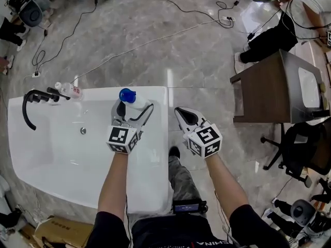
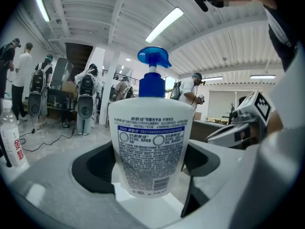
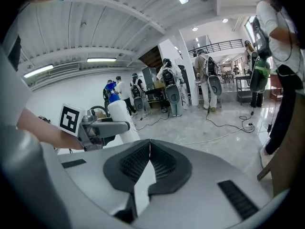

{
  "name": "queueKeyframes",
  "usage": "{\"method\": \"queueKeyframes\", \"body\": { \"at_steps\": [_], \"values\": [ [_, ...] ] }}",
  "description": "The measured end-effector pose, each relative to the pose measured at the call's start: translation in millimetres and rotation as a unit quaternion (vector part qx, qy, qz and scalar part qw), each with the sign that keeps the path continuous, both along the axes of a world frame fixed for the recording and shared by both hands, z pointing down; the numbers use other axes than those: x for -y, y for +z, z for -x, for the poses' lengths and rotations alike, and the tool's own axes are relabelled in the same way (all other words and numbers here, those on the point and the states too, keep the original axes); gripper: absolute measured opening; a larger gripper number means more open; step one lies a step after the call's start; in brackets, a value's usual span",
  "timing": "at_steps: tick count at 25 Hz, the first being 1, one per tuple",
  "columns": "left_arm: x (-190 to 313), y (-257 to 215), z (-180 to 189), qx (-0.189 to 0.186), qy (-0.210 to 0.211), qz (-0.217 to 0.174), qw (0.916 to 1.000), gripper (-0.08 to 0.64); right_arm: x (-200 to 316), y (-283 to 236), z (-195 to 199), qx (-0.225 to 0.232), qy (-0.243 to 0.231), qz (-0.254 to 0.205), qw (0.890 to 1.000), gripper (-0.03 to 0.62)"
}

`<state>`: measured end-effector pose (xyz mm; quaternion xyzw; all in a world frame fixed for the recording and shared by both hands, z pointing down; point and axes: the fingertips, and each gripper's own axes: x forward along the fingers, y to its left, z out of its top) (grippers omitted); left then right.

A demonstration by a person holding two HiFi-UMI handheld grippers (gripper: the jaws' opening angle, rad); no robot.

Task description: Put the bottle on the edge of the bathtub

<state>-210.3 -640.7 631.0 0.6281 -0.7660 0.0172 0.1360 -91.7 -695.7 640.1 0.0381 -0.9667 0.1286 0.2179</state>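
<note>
Marble floor, white bathtub point(image 1: 155, 180) | left gripper point(image 1: 133, 110) fingers clamped on blue-capped pump bottle point(image 2: 151, 147), upright over bathtub's right rim | right gripper point(image 3: 148, 159) fingers closed, empty, beside bathtub | step: likely placing | next: seat base flat on rim, then release

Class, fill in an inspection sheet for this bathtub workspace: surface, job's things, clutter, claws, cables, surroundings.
Surface: white bathtub, wide rim.
Job's things: pump bottle, blue pump, upright at the tub's far corner rim.
Clutter: small red-labelled bottle and black faucet on the far rim.
Claws: left claw shut on the pump bottle; right claw shut, empty, beside the tub.
Cables: cables trail across the floor.
Surroundings: brown cabinet, office chair, cardboard box, people standing behind.
</note>
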Motion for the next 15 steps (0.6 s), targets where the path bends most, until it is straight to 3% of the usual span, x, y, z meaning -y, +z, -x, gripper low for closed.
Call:
{"method": "queueKeyframes", "body": {
  "at_steps": [6, 11, 15],
  "values": [
    [52, 68, 25, 0.03, -0.063, 0.024, 0.9973, 0.446, 44, 45, 29, 0.001, -0.003, 0.012, 1.0, 0.015],
    [70, 111, 32, 0.063, -0.11, 0.046, 0.9909, 0.446, 60, 72, 36, -0.003, -0.005, 0.023, 1.0, 0.015],
    [79, 130, 38, 0.067, -0.137, 0.054, 0.9868, 0.446, 67, 85, 38, -0.006, -0.012, 0.026, 1.0, 0.015]
  ]
}}
